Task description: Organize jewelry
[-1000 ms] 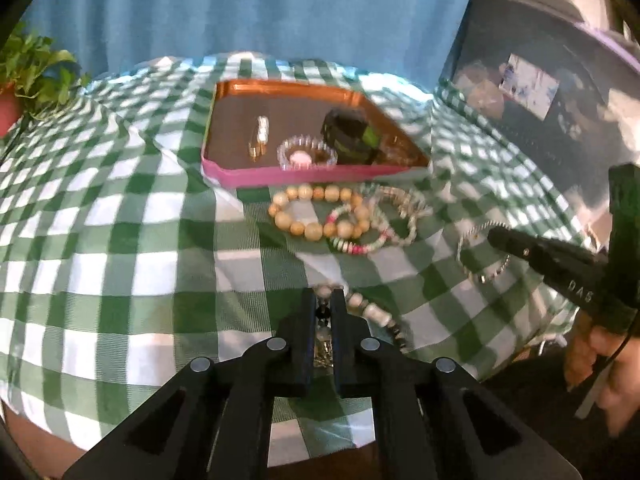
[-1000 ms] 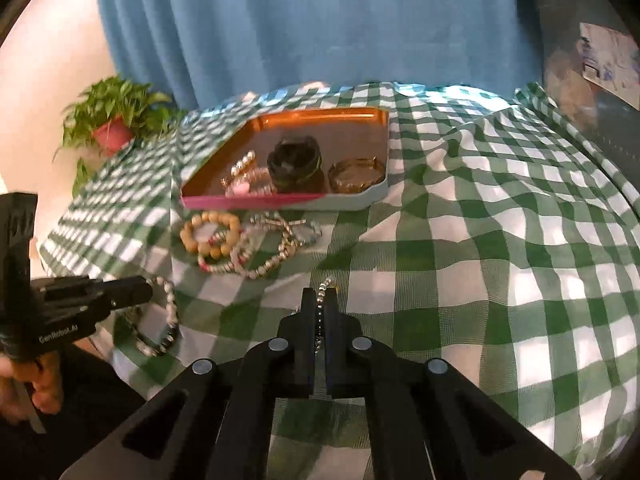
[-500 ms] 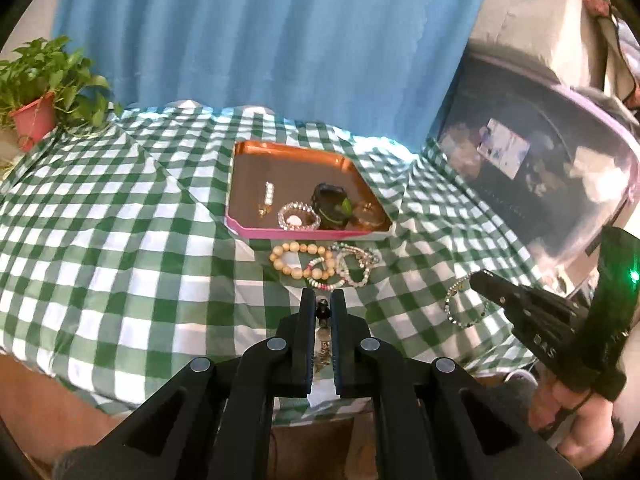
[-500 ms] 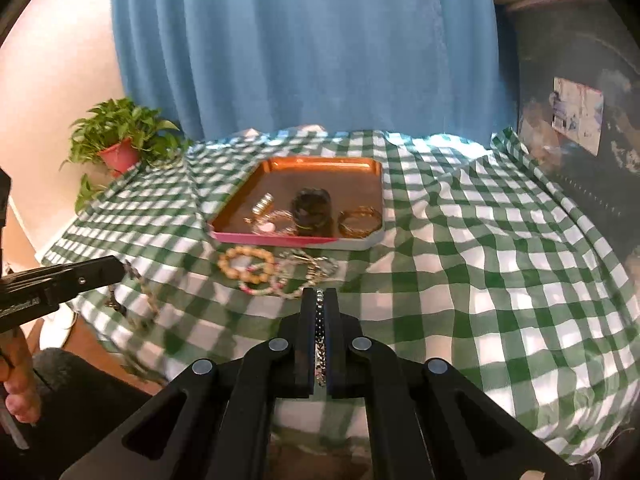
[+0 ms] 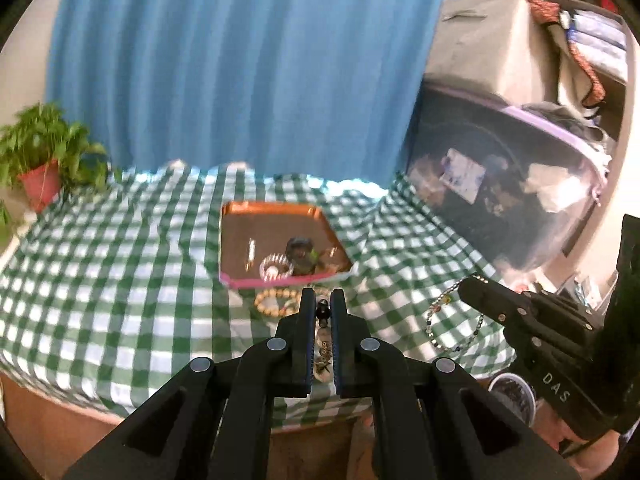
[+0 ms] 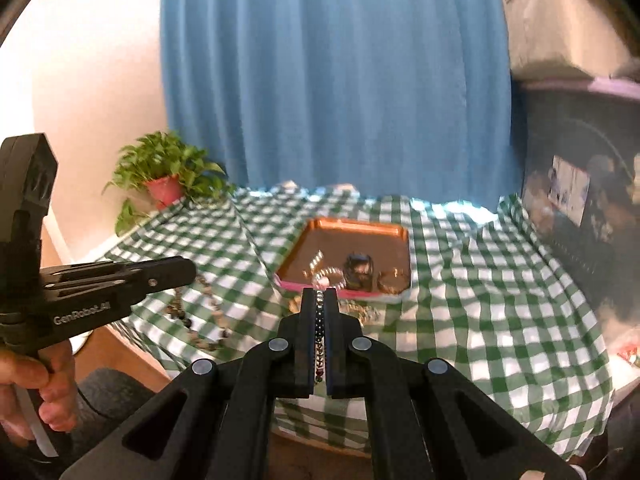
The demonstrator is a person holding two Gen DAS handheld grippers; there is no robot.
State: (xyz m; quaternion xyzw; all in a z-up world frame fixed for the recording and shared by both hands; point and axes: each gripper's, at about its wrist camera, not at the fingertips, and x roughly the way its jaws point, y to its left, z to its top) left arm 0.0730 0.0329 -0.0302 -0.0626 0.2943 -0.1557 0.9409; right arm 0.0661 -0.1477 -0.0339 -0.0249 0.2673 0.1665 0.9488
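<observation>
Copper-toned tray (image 5: 280, 216) at frame centre already held several pieces, while a wooden bead bracelet (image 5: 276, 302) and others lay on the checked desk (image 5: 120, 280) just below it, so sorting looked partly done. Left claw (image 5: 322, 308) was clamped on a dark beaded strand (image 6: 200, 312); right claw (image 6: 319, 304) was clamped on a fine bead chain (image 5: 440, 320). Both hung clear of the desk. Readable writing: "DAS" at lower right, "GenRobot.AI" at left.
</observation>
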